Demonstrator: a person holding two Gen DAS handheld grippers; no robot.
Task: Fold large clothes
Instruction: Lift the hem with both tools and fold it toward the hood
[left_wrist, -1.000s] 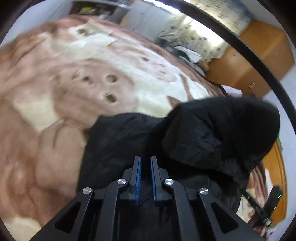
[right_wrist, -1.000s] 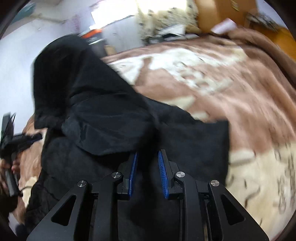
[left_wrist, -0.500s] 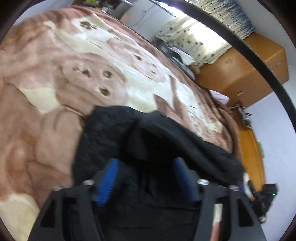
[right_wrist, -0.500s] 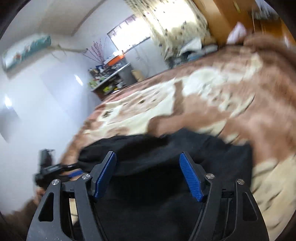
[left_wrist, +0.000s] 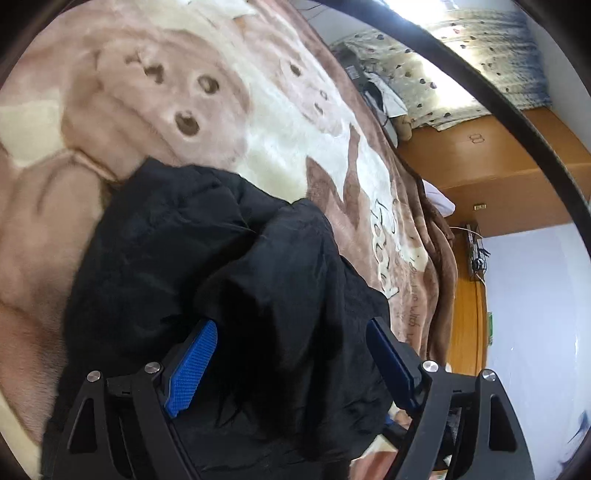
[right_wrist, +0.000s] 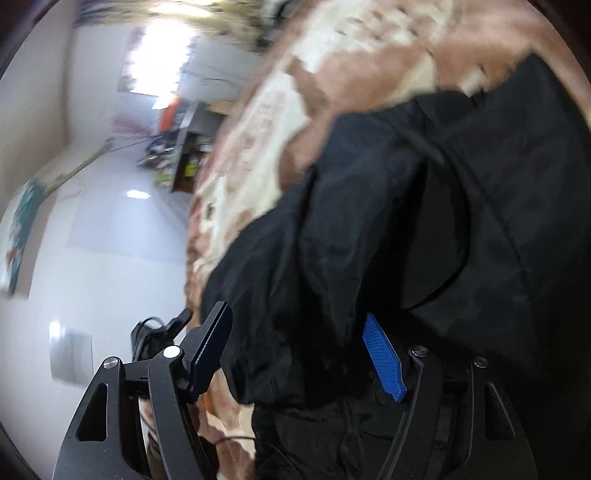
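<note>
Since a second ago both grippers let go of the black coat (left_wrist: 192, 258), now heaped on the bed (left_wrist: 277, 122). Left gripper (left_wrist: 291, 354) fingers are opening, right gripper (right_wrist: 299, 350) fingers wide, cloth loose between. Right view is blurred; coat's 6 o'clock edge is cut off.

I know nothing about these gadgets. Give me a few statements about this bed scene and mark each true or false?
1. The black garment lies on a brown and cream blanket printed with bears. True.
2. The left gripper is clamped tight on the cloth. False: its blue pads stand wide apart and its jaws are opening, with the cloth lying loose between them.
3. The garment is bright red. False: it is black.
4. The right gripper has its jaws spread wide over the garment. True.
5. A wooden cabinet stands beyond the far side of the bed. True.
6. The garment is spread flat and smooth. False: it is bunched in folds.
</note>
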